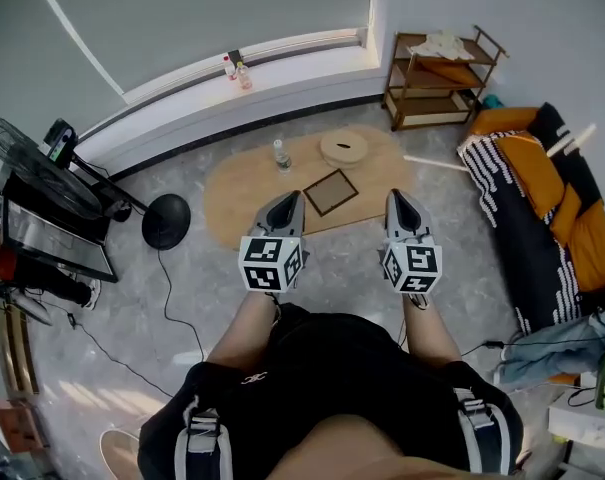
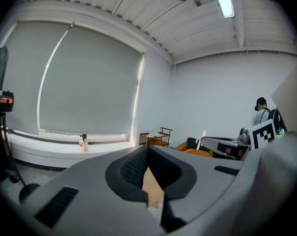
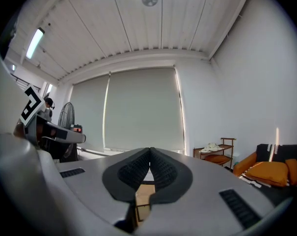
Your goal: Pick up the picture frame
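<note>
A dark-rimmed picture frame (image 1: 331,191) lies flat on a low, oval, tan table (image 1: 242,193) in the head view. Both grippers are held side by side in the air on the near side of it, pointing toward the table. My left gripper (image 1: 292,198) is shut and empty, its tip just left of the frame. My right gripper (image 1: 396,197) is shut and empty too, to the frame's right. Through the left gripper (image 2: 148,147) jaws only a sliver of the tan table shows; the right gripper (image 3: 149,150) view shows a dark-rimmed corner low between its jaws.
On the table stand a clear bottle (image 1: 280,154) and a round wooden disc (image 1: 343,148). A wooden shelf (image 1: 437,78) stands at the back right, an orange and black sofa (image 1: 542,198) at the right. A standing fan (image 1: 42,173) and cables lie at the left.
</note>
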The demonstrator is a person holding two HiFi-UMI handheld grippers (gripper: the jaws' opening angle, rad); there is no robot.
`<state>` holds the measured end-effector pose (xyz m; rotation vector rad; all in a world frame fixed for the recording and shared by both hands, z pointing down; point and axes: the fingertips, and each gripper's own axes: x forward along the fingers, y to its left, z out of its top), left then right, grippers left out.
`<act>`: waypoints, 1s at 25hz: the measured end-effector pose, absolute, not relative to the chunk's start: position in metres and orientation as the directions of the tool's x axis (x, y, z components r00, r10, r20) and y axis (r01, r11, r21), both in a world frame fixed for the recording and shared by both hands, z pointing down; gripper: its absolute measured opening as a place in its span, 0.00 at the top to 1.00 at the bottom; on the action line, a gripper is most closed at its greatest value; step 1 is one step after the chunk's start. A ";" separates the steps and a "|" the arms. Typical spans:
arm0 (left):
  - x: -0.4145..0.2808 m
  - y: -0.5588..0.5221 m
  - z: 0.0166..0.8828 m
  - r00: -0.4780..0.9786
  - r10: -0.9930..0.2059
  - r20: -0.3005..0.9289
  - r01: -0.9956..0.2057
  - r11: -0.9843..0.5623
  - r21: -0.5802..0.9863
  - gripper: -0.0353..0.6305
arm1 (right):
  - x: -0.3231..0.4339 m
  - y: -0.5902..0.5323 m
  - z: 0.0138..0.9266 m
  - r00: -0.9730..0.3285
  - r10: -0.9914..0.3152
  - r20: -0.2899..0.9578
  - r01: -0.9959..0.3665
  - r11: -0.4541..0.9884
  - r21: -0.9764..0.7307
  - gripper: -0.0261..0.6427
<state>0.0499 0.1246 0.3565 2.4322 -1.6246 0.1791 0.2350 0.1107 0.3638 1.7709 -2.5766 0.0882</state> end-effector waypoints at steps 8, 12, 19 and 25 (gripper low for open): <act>0.067 0.070 0.375 0.384 -0.888 0.254 -0.923 -0.368 0.111 0.91 | 0.241 0.058 0.377 -0.384 -0.920 0.077 -0.923 0.382 -0.035 0.94; 0.058 0.034 0.380 0.390 -0.885 0.256 -0.920 -0.383 0.077 0.91 | 0.227 0.024 0.382 -0.383 -0.920 0.084 -0.924 0.382 -0.032 0.94; 0.034 -0.066 0.381 0.438 -0.870 0.228 -0.899 -0.430 0.086 0.91 | 0.203 -0.066 0.388 -0.330 -0.939 0.096 -0.944 0.331 -0.008 0.94; -0.018 -0.165 0.354 0.467 -0.863 0.193 -0.884 -0.458 0.091 0.91 | 0.151 -0.157 0.355 -0.305 -0.950 0.069 -0.950 0.308 0.045 0.94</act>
